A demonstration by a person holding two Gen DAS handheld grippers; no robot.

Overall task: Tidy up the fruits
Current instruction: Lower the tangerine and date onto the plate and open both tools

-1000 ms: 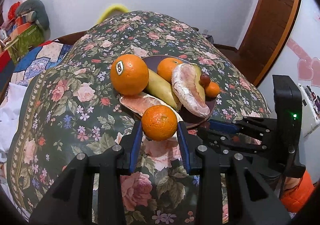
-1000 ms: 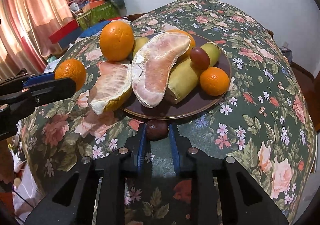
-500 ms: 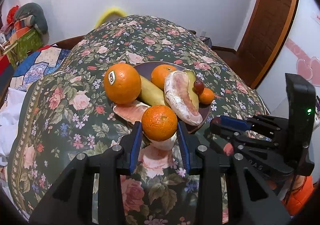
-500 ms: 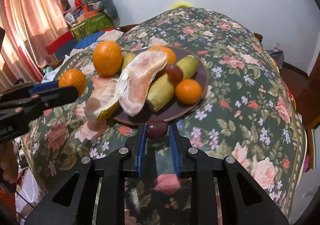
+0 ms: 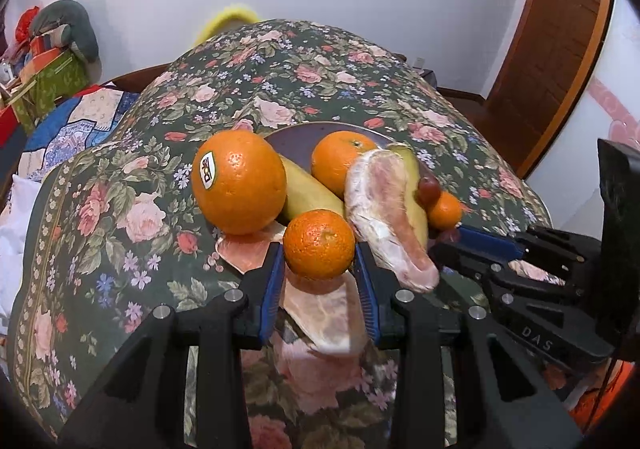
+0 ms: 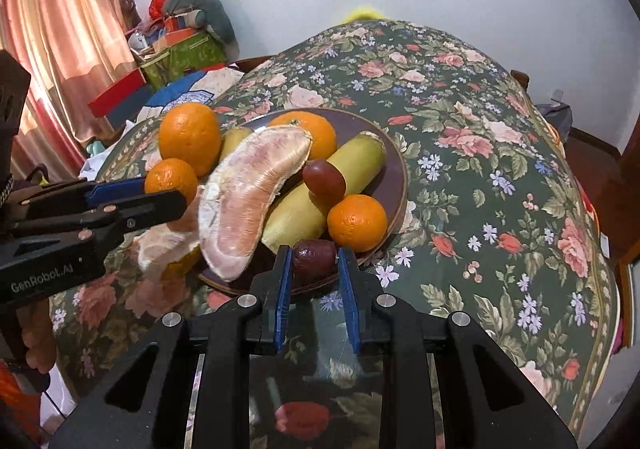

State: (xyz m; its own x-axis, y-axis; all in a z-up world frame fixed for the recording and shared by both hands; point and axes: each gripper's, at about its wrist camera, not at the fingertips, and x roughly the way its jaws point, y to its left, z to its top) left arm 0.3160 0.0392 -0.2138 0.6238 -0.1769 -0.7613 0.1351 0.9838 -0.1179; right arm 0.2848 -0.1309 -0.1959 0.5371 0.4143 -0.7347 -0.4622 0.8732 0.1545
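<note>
My left gripper [image 5: 319,267] is shut on a small mandarin [image 5: 319,244], held above a peeled pomelo piece [image 5: 328,309] at the plate's near-left rim. My right gripper [image 6: 314,269] is shut on a dark red jujube [image 6: 315,258] over the near rim of the brown plate [image 6: 394,165]. On the plate lie a long pomelo segment [image 6: 248,201], two yellow-green fruits [image 6: 320,189], an orange [image 6: 316,131], another jujube [image 6: 324,179] and a small mandarin [image 6: 357,222]. A large stickered orange [image 5: 239,181] sits at the plate's left edge. The left gripper [image 6: 168,195] shows in the right wrist view.
A flowered cloth [image 6: 480,153] covers the round table, which drops away on all sides. Boxes and cushions [image 6: 184,37] are piled by a pink curtain at the far left. A wooden door [image 5: 556,49] stands at the right in the left wrist view.
Both grippers have moved in toward the plate with their fruit still held. The mandarin now hangs over the pomelo piece, and the jujube is over the plate's near rim.
</note>
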